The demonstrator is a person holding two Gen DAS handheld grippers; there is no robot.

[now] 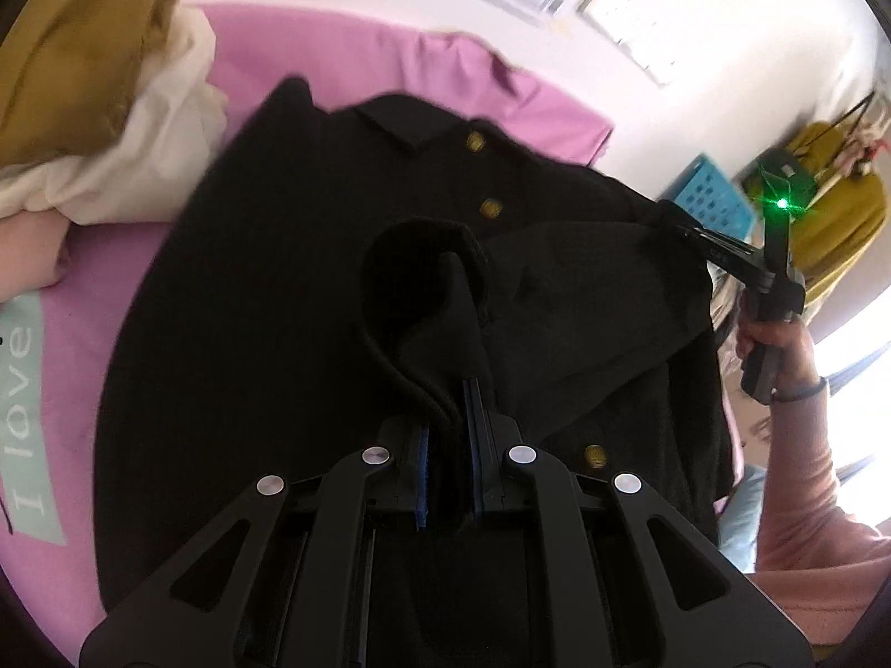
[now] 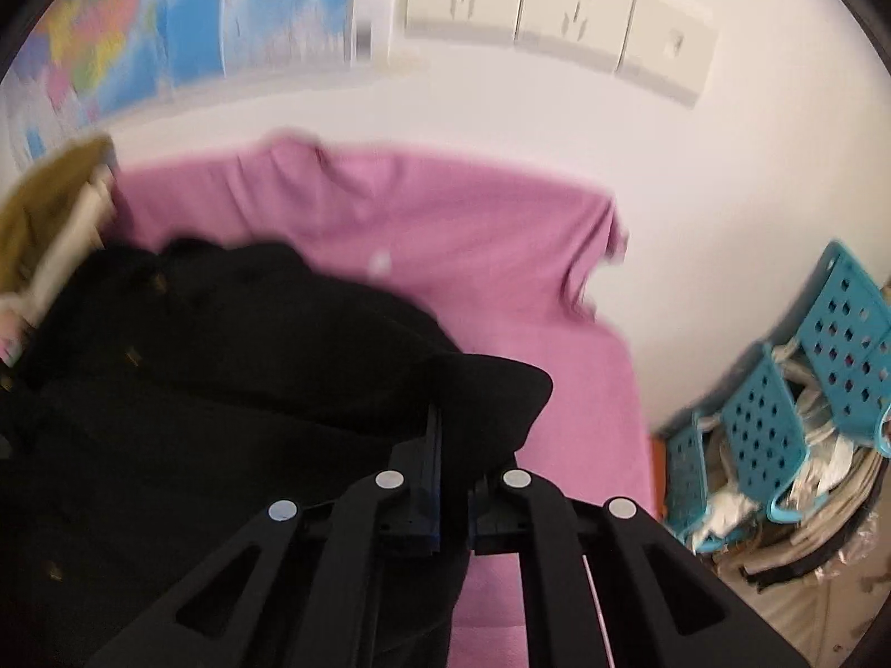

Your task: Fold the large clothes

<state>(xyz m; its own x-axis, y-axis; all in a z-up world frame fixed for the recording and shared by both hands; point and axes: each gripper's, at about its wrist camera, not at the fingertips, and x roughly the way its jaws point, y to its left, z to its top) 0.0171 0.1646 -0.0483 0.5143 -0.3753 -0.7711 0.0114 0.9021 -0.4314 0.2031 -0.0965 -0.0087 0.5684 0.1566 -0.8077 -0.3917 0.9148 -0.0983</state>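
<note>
On pink sheet, black wool coat, brass buttons

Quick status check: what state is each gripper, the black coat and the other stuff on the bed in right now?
Left gripper: shut on the black coat's ribbed cuff.
Right gripper: shut on a coat edge.
Black coat: lying on the pink sheet, buttoned, one part lifted and partly folded over.
Mustard and cream clothes: heaped, unfolded.

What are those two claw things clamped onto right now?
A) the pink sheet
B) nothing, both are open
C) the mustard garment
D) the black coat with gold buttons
D: the left gripper and right gripper each pinch folds of the black coat.
</note>
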